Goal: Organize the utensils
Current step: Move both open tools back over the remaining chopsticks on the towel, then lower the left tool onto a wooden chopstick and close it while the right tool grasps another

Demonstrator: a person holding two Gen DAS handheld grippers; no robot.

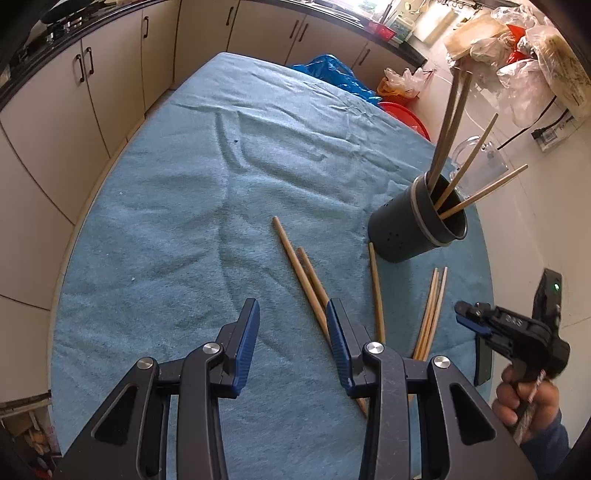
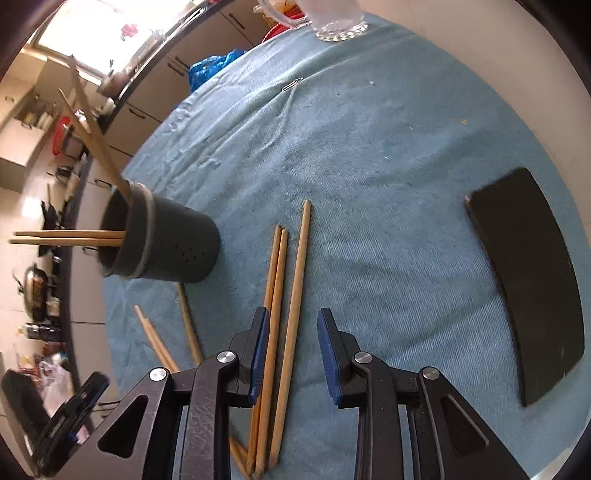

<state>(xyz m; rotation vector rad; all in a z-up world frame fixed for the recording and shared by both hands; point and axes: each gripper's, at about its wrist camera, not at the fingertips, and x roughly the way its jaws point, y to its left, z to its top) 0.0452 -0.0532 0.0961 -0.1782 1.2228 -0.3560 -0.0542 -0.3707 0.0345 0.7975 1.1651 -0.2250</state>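
A dark grey utensil holder (image 1: 417, 221) stands on the blue cloth (image 1: 221, 184) with several wooden chopsticks (image 1: 450, 125) upright in it. It also shows in the right wrist view (image 2: 166, 240). Several loose chopsticks (image 1: 306, 280) lie flat on the cloth near it. My left gripper (image 1: 291, 332) is open and empty, its right finger just above two chopsticks. My right gripper (image 2: 291, 347) is open and empty, low over three loose chopsticks (image 2: 284, 295) that run between its fingers. The right gripper also shows in the left wrist view (image 1: 476, 321).
A black flat object (image 2: 532, 280) lies on the cloth to the right. A glass mug (image 2: 332, 18) stands at the far edge. Cabinets (image 1: 92, 92) run along the left. Plastic bags (image 1: 517, 55) and a red basin (image 1: 406, 118) sit beyond the table.
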